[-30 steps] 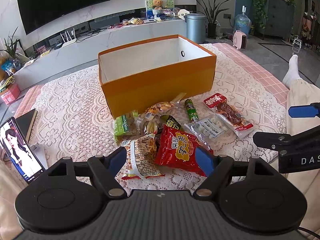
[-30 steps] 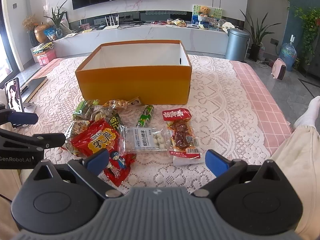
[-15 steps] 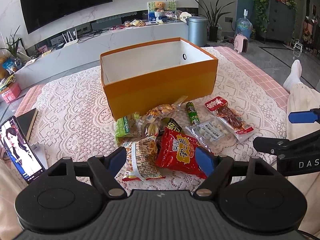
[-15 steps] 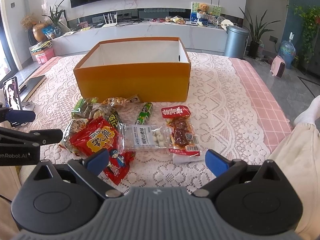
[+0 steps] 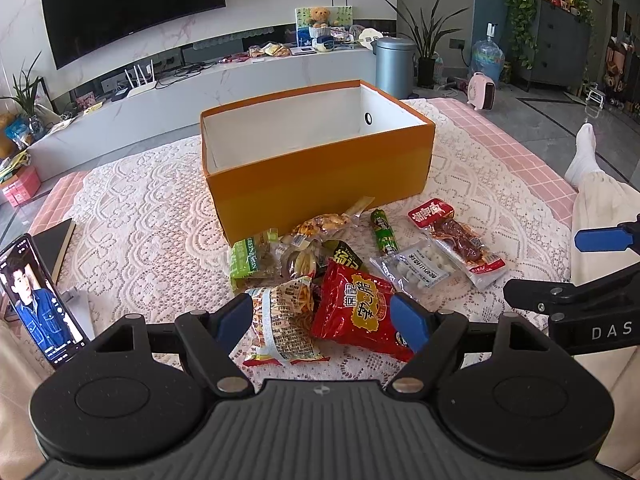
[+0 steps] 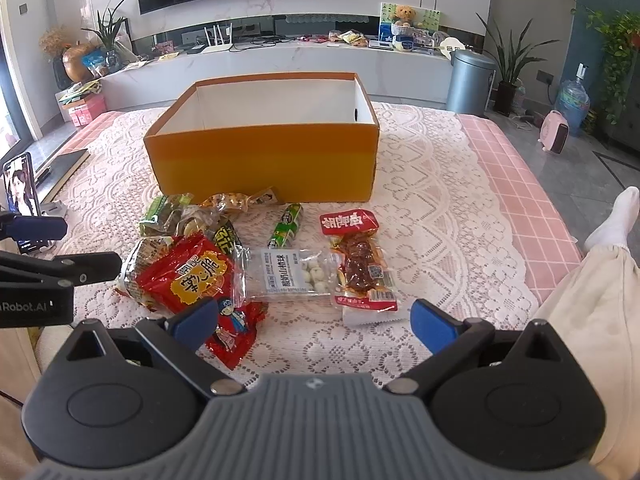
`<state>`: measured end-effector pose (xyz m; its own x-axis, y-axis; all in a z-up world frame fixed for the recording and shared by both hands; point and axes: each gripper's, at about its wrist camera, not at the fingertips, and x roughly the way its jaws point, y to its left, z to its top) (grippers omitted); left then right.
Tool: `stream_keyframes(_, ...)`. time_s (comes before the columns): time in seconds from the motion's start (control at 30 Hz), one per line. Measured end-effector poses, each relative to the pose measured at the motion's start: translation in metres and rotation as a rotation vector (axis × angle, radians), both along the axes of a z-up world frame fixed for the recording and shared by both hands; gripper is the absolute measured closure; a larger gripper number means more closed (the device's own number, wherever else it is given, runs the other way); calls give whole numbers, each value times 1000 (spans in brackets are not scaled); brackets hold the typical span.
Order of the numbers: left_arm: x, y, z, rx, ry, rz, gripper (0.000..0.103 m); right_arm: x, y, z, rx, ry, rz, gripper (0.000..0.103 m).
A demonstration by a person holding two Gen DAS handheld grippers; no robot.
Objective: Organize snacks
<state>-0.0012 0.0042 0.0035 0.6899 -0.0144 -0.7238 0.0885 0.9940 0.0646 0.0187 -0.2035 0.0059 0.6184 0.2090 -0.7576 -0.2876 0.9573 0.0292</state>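
An orange box (image 5: 320, 184) (image 6: 264, 162) with a white inside stands open and holds nothing on the lace cloth. Several snack packs lie in front of it: a red crisp bag (image 5: 360, 312) (image 6: 188, 276), a noodle-snack bag (image 5: 286, 320), a green raisin pack (image 5: 250, 258), a green stick (image 5: 384, 230) (image 6: 286, 226), a clear pack of white balls (image 5: 416, 266) (image 6: 300, 274) and a red meat pack (image 5: 456, 240) (image 6: 360, 264). My left gripper (image 5: 322, 322) is open just short of the red and noodle bags. My right gripper (image 6: 316, 322) is open near the meat pack.
A phone (image 5: 38, 300) (image 6: 22, 196) showing a video stands at the table's left edge beside a dark notebook (image 5: 54, 248). A person's trouser leg (image 6: 600, 320) and white sock (image 5: 582, 156) lie to the right. A TV bench and bin stand behind.
Both grippers have drifted slightly forward toward the snacks and box. Both stay open and no snack has moved.
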Motion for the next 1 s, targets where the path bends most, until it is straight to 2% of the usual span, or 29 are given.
stream_keyframes(1.0, 0, 0, 2, -27, 2, -8, 12, 0, 3, -2, -18, 0, 12, 4)
